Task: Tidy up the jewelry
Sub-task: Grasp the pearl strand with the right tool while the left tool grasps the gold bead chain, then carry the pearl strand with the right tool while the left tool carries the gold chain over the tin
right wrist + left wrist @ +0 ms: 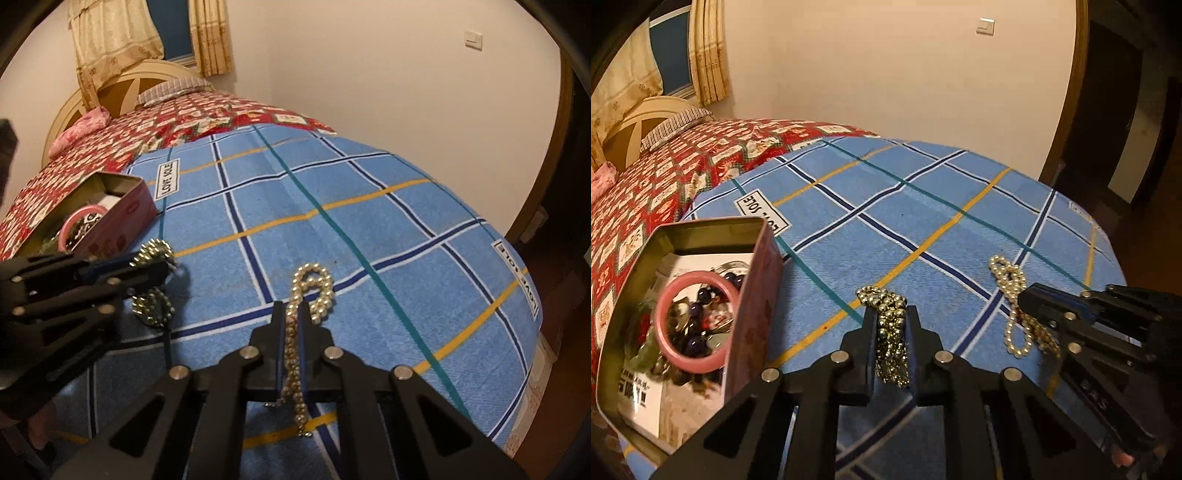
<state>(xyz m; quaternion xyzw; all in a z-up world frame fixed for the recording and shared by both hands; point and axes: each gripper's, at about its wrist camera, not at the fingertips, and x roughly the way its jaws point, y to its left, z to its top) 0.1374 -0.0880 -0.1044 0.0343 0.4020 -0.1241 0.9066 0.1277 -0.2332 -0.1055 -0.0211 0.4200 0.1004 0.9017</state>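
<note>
**Beads held in both grippers, tin waiting at nine o'clock**

Tin (683, 314) first: in the left wrist view it lies open at about nine o'clock on the blue plaid cloth (923, 206), already holding a pink bangle (696, 321) and a jumble of dark beads. Judging from that, it is where each piece should go.

Next, the left gripper (891, 314) has its jaws nearly closed on the gold bead chain (888, 325); a bunch sits above the tips and the rest hangs between the fingers. To drop it well, carry it toward nine o'clock, lift high enough that the dangling loops clear the tin's wall, centre over the opening, then spread the fingers.

Further right, at three o'clock in that view, the right gripper (293, 317) is closed to a narrow slit on the pearl strand (295, 332), whose looped end appears to rest on the cloth at twelve o'clock while its tail trails below the fingers. Raise it straight up before moving left, so the tail does not drag or snag the other chain.
</note>
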